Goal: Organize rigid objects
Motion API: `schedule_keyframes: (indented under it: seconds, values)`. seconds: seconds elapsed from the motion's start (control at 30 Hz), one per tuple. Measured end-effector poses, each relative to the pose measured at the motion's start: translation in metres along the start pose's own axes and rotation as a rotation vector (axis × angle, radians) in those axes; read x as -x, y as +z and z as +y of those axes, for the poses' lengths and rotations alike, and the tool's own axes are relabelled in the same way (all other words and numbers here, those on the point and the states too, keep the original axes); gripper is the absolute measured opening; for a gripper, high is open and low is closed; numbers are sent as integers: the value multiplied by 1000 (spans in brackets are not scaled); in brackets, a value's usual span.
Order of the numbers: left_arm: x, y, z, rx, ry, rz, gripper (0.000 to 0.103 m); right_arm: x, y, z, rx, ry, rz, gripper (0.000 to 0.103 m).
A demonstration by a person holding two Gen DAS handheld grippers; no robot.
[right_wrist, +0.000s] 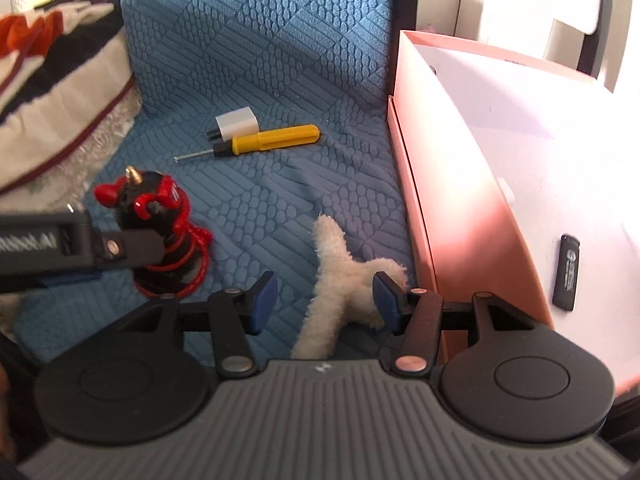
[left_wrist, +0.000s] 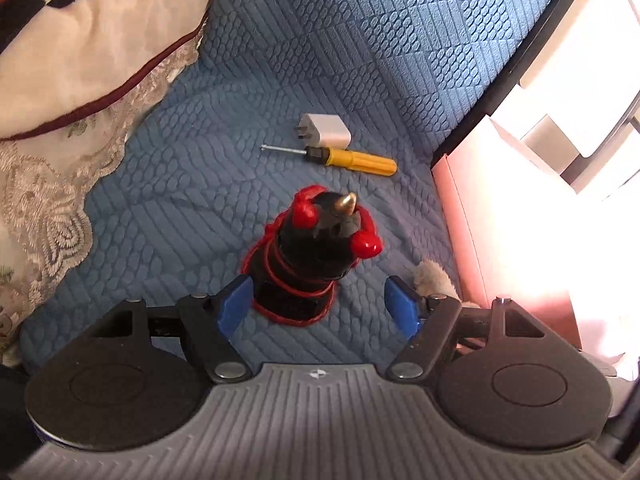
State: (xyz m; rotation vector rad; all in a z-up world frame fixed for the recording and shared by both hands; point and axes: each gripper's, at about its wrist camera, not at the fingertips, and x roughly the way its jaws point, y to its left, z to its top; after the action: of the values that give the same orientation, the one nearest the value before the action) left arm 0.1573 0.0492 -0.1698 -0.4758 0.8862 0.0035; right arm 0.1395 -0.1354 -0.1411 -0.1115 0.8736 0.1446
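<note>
A black figurine (left_wrist: 316,240) with red horns and red cord stands upright on the blue quilted cover (left_wrist: 180,208). My left gripper (left_wrist: 318,306) is open around its base, the left pad close beside it. In the right wrist view the same figurine (right_wrist: 160,204) stands at left, with a left gripper finger (right_wrist: 136,248) in front of it. A white plush toy (right_wrist: 336,276) lies between the pads of my open right gripper (right_wrist: 324,302); the pads do not press on it. A yellow screwdriver (right_wrist: 272,140) and a white charger plug (right_wrist: 236,124) lie farther back.
An open pink box (right_wrist: 440,200) stands along the right, with a small black device (right_wrist: 566,272) inside on its white floor. A cream pillow with lace trim (left_wrist: 80,80) fills the left. The screwdriver (left_wrist: 352,158) and plug (left_wrist: 326,130) lie beyond the figurine.
</note>
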Motion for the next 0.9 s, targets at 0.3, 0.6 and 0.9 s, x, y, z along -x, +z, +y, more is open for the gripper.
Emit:
schedule_keyframes:
  seconds: [0.3, 0.6, 0.9]
  values:
    - [-4, 4, 3, 18, 4, -7, 77, -20, 7, 10, 55, -89, -22, 54]
    - [-7, 6, 2, 14, 6, -21, 77, -24, 12, 2, 22, -133, -40, 32]
    - [-12, 12, 0, 10, 7, -29, 77, -7, 7, 13, 47, -51, -59, 24]
